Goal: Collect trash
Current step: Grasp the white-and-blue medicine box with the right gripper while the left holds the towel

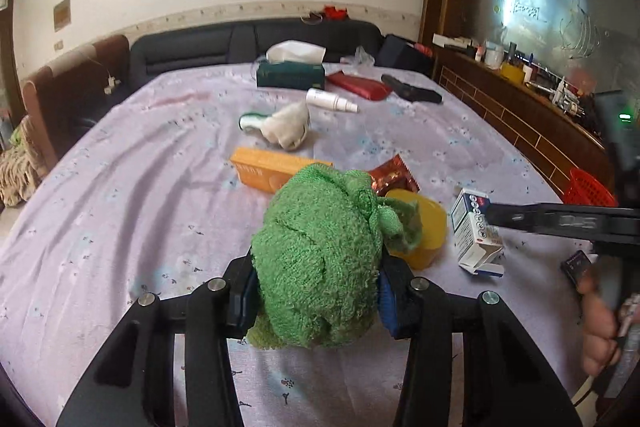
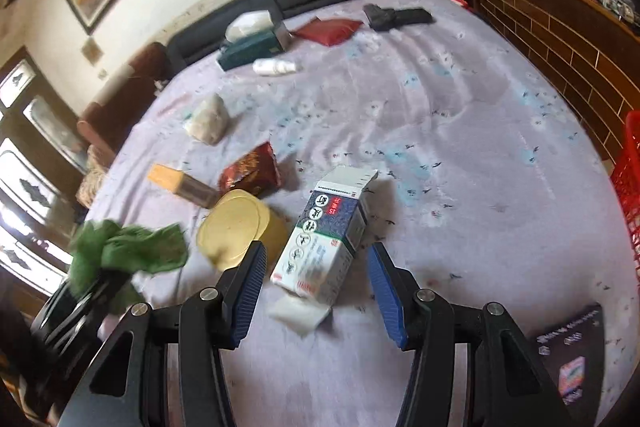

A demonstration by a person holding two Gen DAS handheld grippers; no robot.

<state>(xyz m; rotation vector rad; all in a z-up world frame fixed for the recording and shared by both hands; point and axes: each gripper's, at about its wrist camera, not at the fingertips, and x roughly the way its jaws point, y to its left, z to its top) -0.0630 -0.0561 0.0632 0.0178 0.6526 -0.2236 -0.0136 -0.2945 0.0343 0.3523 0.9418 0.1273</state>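
Note:
My left gripper (image 1: 316, 291) is shut on a crumpled green cloth (image 1: 320, 255) and holds it above the lilac tablecloth; the cloth also shows at the left of the right wrist view (image 2: 128, 251). My right gripper (image 2: 316, 283) is open, its blue pads on either side of a white and blue carton (image 2: 324, 239) that lies on the cloth. The same carton (image 1: 474, 231) shows in the left wrist view with a right finger (image 1: 560, 221) beside it. Nearby lie a yellow tub (image 2: 236, 227), a red foil wrapper (image 2: 252, 171) and an orange box (image 2: 180, 183).
A red basket (image 2: 630, 187) stands off the table's right edge. Farther back lie a white wad (image 2: 210, 123), a white bottle (image 2: 276, 67), a green tissue box (image 2: 248, 47), a red pouch (image 2: 328, 31) and a black object (image 2: 396, 17). A dark packet (image 2: 572, 355) lies near right.

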